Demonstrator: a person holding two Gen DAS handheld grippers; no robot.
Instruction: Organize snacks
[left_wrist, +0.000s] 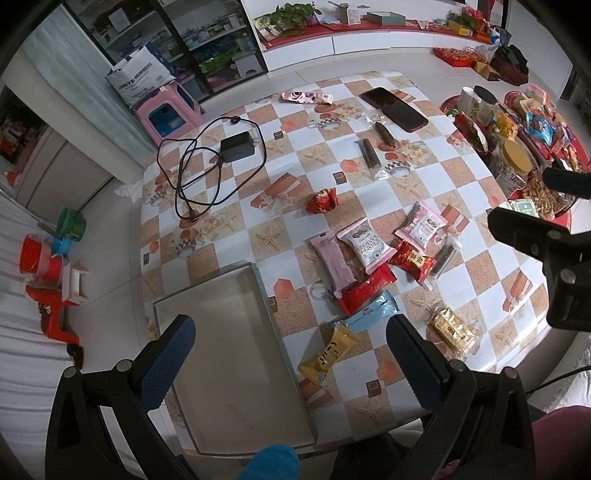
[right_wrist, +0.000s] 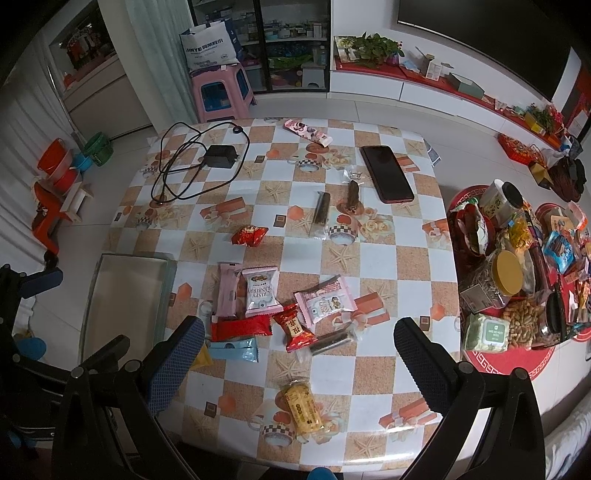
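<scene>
Several snack packets lie loose on the checkered table (left_wrist: 332, 122): a white-pink cranberry packet (left_wrist: 365, 248) (right_wrist: 260, 291), a red packet (left_wrist: 365, 286) (right_wrist: 242, 328), a light blue one (left_wrist: 371, 314) (right_wrist: 232, 349), a yellow one (left_wrist: 328, 352), a gold cookie pack (left_wrist: 452, 328) (right_wrist: 303, 408) and a small red candy (left_wrist: 322, 201) (right_wrist: 249, 235). An empty grey box (left_wrist: 236, 354) (right_wrist: 125, 295) sits at the table's near left. My left gripper (left_wrist: 290, 354) is open above the box's right edge, holding nothing. My right gripper (right_wrist: 299, 354) is open above the snacks, also empty.
A phone (left_wrist: 393, 109) (right_wrist: 386, 173), a black charger with cable (left_wrist: 236, 147) (right_wrist: 219, 157) and two dark wrapped sticks (right_wrist: 321, 208) lie farther back. A low table crowded with jars and snacks (right_wrist: 517, 280) stands right. A pink stool (right_wrist: 221, 92) and buckets (right_wrist: 59, 166) stand on the floor.
</scene>
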